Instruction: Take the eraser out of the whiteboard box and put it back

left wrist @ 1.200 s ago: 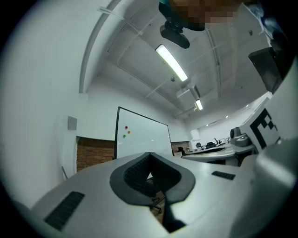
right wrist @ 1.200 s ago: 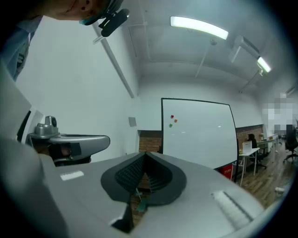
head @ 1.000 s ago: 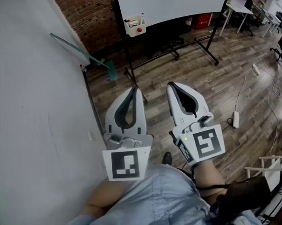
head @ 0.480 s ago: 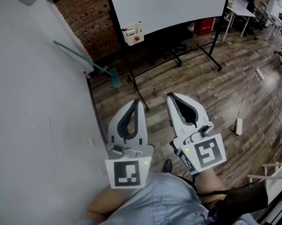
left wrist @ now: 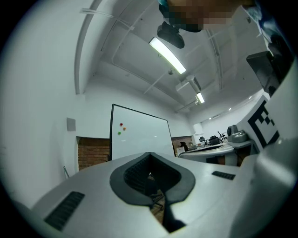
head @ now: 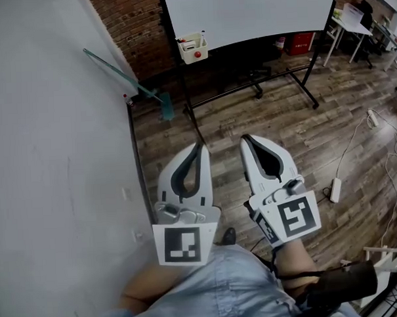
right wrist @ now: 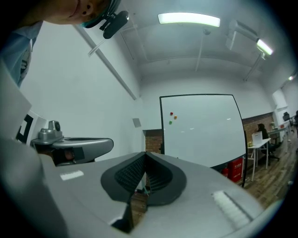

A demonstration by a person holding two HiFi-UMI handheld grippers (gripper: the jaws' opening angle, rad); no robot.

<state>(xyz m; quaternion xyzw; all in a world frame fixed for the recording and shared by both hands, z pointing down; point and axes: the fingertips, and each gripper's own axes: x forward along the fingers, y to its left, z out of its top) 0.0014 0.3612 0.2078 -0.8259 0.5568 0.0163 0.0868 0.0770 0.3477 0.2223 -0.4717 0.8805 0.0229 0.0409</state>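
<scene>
One whiteboard box (head: 192, 47) hangs far off on the whiteboard (head: 244, 11) stand, something red inside — whether it is the eraser, I cannot tell. Near, the left claw (head: 200, 146) and right claw (head: 244, 139) are both pressed together, empty — over the wood floor (head: 335, 132).

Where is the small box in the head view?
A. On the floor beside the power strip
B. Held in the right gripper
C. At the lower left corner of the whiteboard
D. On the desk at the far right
C: the box hangs at the lower left corner of the whiteboard, well above the floor.
</scene>
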